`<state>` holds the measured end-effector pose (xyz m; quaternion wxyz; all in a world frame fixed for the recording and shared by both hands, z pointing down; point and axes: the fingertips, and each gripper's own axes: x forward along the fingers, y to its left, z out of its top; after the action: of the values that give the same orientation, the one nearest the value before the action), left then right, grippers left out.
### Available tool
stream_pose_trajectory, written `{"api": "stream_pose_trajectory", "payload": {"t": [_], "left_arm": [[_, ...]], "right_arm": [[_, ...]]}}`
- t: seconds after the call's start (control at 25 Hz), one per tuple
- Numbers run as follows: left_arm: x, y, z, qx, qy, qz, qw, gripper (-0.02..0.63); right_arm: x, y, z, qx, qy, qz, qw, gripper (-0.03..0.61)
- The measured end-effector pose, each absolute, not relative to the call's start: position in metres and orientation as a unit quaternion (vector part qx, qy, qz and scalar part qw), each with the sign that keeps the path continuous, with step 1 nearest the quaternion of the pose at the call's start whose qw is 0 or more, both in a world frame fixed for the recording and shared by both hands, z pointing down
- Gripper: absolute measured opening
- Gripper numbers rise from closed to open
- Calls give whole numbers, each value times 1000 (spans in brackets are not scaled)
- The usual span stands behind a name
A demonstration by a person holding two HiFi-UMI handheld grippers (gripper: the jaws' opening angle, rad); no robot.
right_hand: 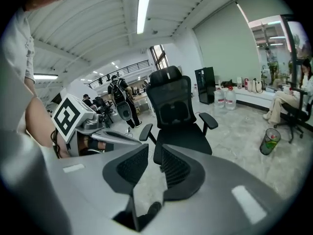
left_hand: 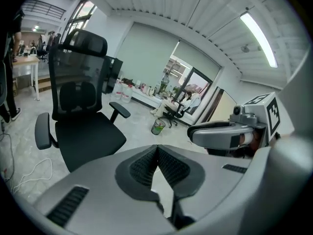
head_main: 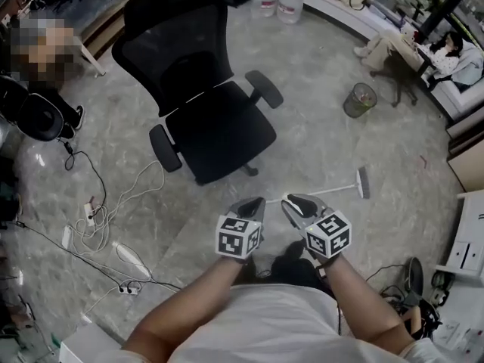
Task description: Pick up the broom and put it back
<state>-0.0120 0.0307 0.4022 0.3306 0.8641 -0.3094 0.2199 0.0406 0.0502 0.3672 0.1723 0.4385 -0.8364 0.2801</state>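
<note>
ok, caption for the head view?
Left gripper and right gripper hover empty; broom lies on the floor beyond, near a black office chair.

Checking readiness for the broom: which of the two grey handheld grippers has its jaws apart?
The right gripper: a clear gap shows between its ribbed black pads, with nothing there. The left gripper's pad tips meet.

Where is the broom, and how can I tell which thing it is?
Find the big black office chair. Just to its right in the head view, nearer than the little round bin, the broom lies flat on the grey floor. It is the only straight pale stick, with a brush head at its right end.
</note>
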Motion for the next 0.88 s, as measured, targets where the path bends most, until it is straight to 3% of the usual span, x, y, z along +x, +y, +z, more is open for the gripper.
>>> {"api": "stream_pose_trajectory", "payload": {"t": [0.4,0.68,0.88], "left_arm": [[8,-10,512,836,-320,245,373,7],[4,-16,647,806,-344,251,410,7],[-4,-14,764,793,-354,269,417,7]], "right_arm": [[76,32,523,331,-841,320,285,114],[76,22,708,215,-844,320,373,123],[71,13,864,161,-855,257,420,123]]}}
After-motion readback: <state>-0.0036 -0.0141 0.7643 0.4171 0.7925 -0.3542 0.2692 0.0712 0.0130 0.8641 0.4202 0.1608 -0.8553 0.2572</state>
